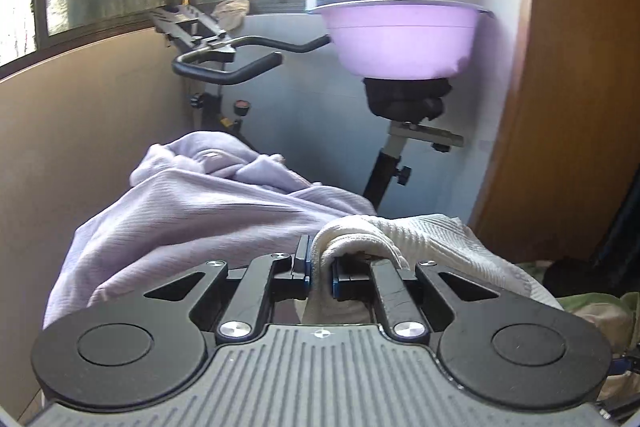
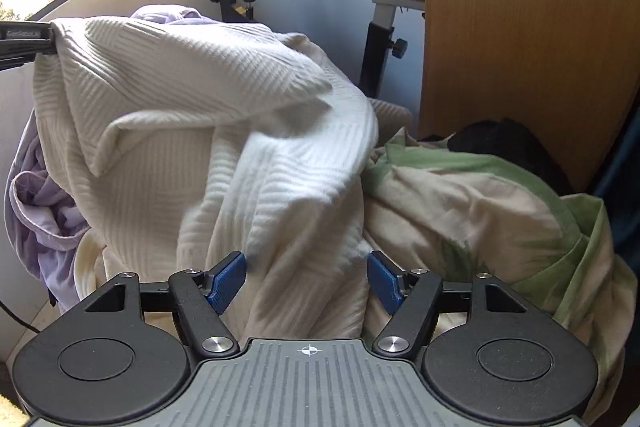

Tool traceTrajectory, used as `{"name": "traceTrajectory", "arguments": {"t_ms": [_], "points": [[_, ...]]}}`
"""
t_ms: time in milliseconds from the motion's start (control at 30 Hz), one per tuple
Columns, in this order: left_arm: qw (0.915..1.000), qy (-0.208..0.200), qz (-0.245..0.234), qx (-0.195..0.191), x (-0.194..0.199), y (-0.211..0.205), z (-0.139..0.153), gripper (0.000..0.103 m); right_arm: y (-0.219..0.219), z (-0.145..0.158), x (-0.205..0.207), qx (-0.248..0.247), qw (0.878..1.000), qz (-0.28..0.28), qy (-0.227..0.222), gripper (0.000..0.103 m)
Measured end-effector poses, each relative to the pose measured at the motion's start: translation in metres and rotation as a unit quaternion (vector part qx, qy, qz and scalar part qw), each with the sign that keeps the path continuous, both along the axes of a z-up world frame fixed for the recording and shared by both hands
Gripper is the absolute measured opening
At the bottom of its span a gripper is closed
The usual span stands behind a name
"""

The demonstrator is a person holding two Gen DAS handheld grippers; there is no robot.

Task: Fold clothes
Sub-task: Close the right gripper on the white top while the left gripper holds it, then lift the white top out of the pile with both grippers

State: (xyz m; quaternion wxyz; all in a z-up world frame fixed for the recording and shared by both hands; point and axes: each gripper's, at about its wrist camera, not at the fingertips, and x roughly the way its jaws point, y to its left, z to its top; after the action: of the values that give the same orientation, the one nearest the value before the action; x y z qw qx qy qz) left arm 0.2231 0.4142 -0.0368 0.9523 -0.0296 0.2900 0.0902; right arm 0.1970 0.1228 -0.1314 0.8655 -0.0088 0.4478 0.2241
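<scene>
A cream ribbed garment [image 2: 208, 131] hangs lifted in front of the right wrist camera. My left gripper [image 1: 320, 273] is shut on a bunched edge of the cream garment [image 1: 400, 231]; the left gripper [image 2: 28, 41] also shows at the far left of the right wrist view, pinching the cloth's upper corner. My right gripper [image 2: 307, 277] is open, its blue pads [image 2: 226, 281] on either side of the hanging cloth's lower part, not closed on it. A lilac garment [image 1: 192, 211] lies heaped behind and to the left.
A green-and-cream garment [image 2: 480, 203] lies crumpled to the right, with a dark item [image 2: 504, 139] behind it. An exercise bike [image 1: 228, 67] stands at the back with a purple basin [image 1: 400, 39] on its saddle. A wooden panel [image 2: 520, 27] rises at right, windows at left.
</scene>
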Motion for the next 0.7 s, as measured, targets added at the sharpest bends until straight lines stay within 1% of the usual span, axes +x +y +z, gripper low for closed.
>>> {"name": "traceTrajectory", "arguments": {"t_ms": [67, 133, 233, 267, 300, 333, 367, 400, 433, 467, 500, 533, 567, 667, 700], "points": [[0.9997, 0.014, 0.02, 0.006, -0.003, 0.018, -0.008, 0.009, 0.002, -0.01, 0.0, -0.005, 1.0, -0.01, 0.006, 0.064], [0.9991, 0.027, 0.028, 0.018, -0.009, 0.03, -0.02, 0.009, 0.001, -0.019, 0.001, 0.003, 1.0, -0.024, 0.012, 0.064], [0.9979, 0.044, 0.032, 0.033, -0.015, 0.039, -0.034, 0.01, -0.003, -0.026, 0.003, 0.018, 0.999, -0.042, 0.018, 0.064], [0.9977, 0.05, 0.029, 0.036, -0.016, 0.04, -0.037, 0.01, -0.003, -0.027, 0.004, 0.021, 0.999, -0.045, 0.019, 0.063], [0.9973, 0.057, 0.025, 0.04, -0.017, 0.04, -0.04, 0.01, -0.003, -0.027, 0.005, 0.024, 0.998, -0.047, 0.02, 0.054], [0.9966, 0.065, 0.02, 0.047, -0.017, 0.039, -0.042, 0.011, -0.002, -0.026, 0.004, 0.027, 0.998, -0.045, 0.02, 0.035], [0.9957, 0.073, 0.015, 0.054, -0.017, 0.037, -0.045, 0.015, -0.001, -0.026, 0.005, 0.03, 0.998, -0.042, 0.022, 0.026], [0.9946, 0.082, 0.01, 0.063, -0.017, 0.035, -0.047, 0.024, -0.001, -0.024, 0.007, 0.036, 0.998, -0.041, 0.027, 0.019], [0.9925, 0.093, 0.008, 0.08, -0.015, 0.033, -0.048, 0.032, -0.001, -0.023, 0.008, 0.045, 0.998, -0.041, 0.031, 0.015], [0.9904, 0.102, 0.006, 0.094, -0.015, 0.032, -0.048, 0.055, 0.0, -0.02, 0.008, 0.053, 0.997, -0.038, 0.033, 0.014], [0.9903, 0.103, 0.003, 0.094, -0.016, 0.033, -0.046, 0.076, 0.001, -0.018, 0.008, 0.061, 0.997, -0.035, 0.035, 0.013], [0.9918, 0.101, -0.002, 0.078, -0.019, 0.036, -0.041, 0.078, 0.003, -0.014, 0.006, 0.065, 0.997, -0.028, 0.033, 0.012], [0.9932, 0.099, -0.006, 0.059, -0.021, 0.04, -0.036, 0.078, 0.007, -0.01, 0.004, 0.065, 0.997, -0.016, 0.027, 0.012], [0.994, 0.105, -0.014, -0.027, -0.025, 0.052, -0.017, 0.078, 0.021, -0.001, -0.004, 0.061, 0.998, 0.018, 0.008, 0.011], [0.9935, 0.101, -0.022, -0.047, -0.026, 0.052, -0.011, 0.081, 0.026, 0.002, -0.007, 0.061, 0.998, 0.028, 0.003, 0.011]]}}
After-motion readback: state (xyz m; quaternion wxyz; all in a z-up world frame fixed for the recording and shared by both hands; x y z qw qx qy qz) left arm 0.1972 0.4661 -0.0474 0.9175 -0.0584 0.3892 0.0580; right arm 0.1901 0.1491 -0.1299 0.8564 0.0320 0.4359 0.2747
